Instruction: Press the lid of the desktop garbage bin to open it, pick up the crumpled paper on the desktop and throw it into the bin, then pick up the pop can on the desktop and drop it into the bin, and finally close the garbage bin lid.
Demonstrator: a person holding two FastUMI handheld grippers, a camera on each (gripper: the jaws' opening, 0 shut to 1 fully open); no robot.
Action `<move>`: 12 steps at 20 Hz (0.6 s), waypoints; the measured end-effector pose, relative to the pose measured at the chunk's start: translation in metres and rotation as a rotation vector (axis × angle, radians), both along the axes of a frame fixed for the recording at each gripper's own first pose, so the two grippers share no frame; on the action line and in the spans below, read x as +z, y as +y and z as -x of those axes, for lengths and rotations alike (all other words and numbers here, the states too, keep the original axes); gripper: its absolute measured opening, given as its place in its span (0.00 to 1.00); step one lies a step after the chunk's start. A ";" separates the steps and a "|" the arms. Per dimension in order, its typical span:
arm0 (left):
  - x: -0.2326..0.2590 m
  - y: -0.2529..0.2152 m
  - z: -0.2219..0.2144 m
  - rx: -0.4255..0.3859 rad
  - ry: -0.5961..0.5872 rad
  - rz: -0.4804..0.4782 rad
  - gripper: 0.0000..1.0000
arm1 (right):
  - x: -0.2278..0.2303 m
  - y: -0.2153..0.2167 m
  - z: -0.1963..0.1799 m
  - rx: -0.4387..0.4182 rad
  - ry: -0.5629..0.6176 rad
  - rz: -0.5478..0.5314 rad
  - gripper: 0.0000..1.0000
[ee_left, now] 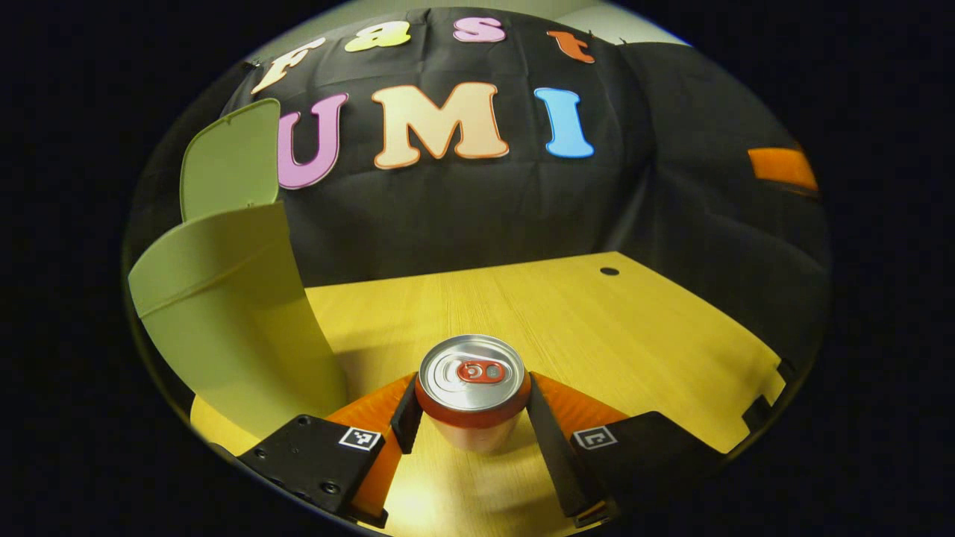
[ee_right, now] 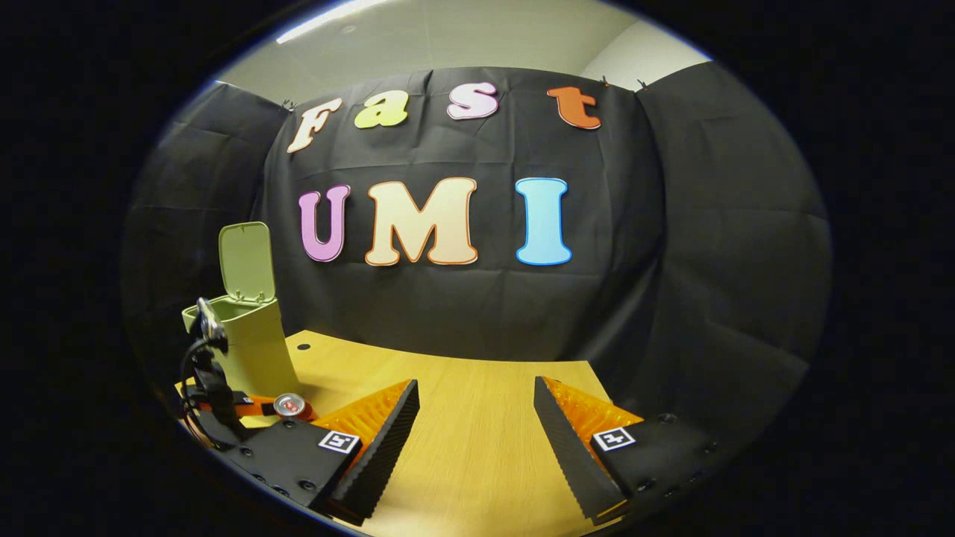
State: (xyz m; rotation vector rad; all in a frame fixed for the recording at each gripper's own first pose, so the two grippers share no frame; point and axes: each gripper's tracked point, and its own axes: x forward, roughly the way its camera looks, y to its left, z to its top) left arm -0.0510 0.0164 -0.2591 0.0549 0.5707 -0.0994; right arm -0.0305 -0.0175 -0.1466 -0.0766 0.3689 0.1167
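Pop can (ee_left: 473, 388) upright on desk (ee_left: 634, 335), clamped between left gripper (ee_left: 470, 418) fingers, beside open garbage bin (ee_left: 231, 328). Right gripper (ee_right: 476, 440) spread, empty. Risk: smooth can slipping during lift, or clipping bin rim.

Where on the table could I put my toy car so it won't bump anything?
The table is bare between the right hand-held gripper and the black cloth wall. The bin corner is crowded: the left hand-held gripper has the can between its fingers there.

My right gripper (ee_right: 476, 440) has ridged wedge fingers (ee_right: 377, 447) on black, screw-studded mounts, each bearing one small square black-and-white marker (ee_right: 339, 441).
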 end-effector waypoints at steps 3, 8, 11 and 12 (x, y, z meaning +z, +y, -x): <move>0.037 0.005 -0.018 0.000 -0.071 0.001 0.78 | -0.005 0.005 0.001 0.004 0.002 -0.020 0.97; 0.098 0.025 -0.049 0.025 -0.186 0.010 0.78 | -0.008 0.015 0.003 0.012 0.008 -0.049 0.98; 0.126 0.045 -0.062 0.058 -0.231 -0.010 0.78 | -0.012 0.019 0.005 0.017 0.014 -0.055 0.98; 0.136 0.052 -0.065 0.067 -0.249 -0.015 0.78 | -0.013 0.020 0.005 0.017 0.016 -0.057 0.98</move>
